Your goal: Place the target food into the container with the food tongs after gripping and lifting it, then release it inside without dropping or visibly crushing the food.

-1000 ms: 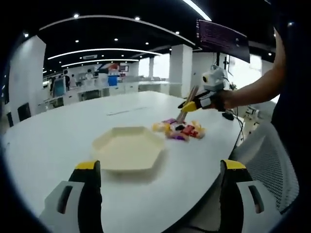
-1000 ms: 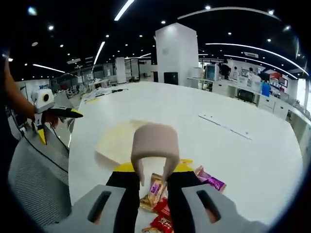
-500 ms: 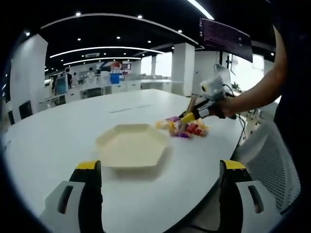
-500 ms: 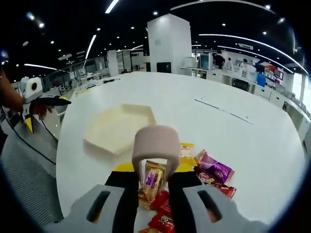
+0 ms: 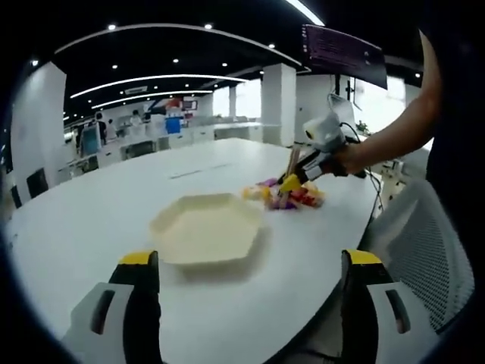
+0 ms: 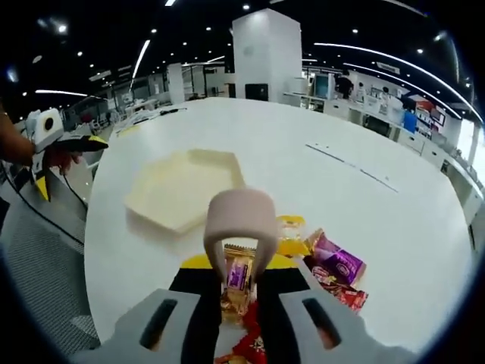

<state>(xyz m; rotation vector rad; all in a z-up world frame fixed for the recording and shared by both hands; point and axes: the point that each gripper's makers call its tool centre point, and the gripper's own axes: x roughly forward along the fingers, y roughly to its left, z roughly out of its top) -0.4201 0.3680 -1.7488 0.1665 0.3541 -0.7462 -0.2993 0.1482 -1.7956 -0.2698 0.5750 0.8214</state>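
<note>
In the left gripper view, the left hand-held gripper [image 5: 242, 303] rises from the bottom with its two yellow-tipped jaws spread wide apart and nothing between them, hanging above the near edge of the white desk [image 5: 91, 220]. Ahead of it on the desk sits the container [image 5: 206, 227], a pale cream hexagonal tray lying flat. Further right, a heap of wrapped snacks [image 5: 288, 197] lies just beyond the tray, and the right hand-held gripper [image 5: 292, 182] comes in from the right in a person's hand [image 5: 345, 159], its food tongs [image 5: 292, 163] pointing down into the heap.

In the right gripper view, the left hand-held gripper [image 6: 72, 144] shows at the far left, beyond the desk's edge. The tray [image 6: 182, 189] lies left of centre. At the middle, the right hand-held gripper [image 6: 235, 303] has its jaws pressed on the pinkish food tongs [image 6: 241, 227], whose looped end arches up toward the camera. Between the tongs' two arms stands a gold-wrapped candy [image 6: 236, 277] with a purple label, upright, above the red packets [image 6: 254, 345] of the heap. To the right lie a yellow packet [image 6: 292, 231] and a purple packet [image 6: 341, 265] on the desk.
</note>
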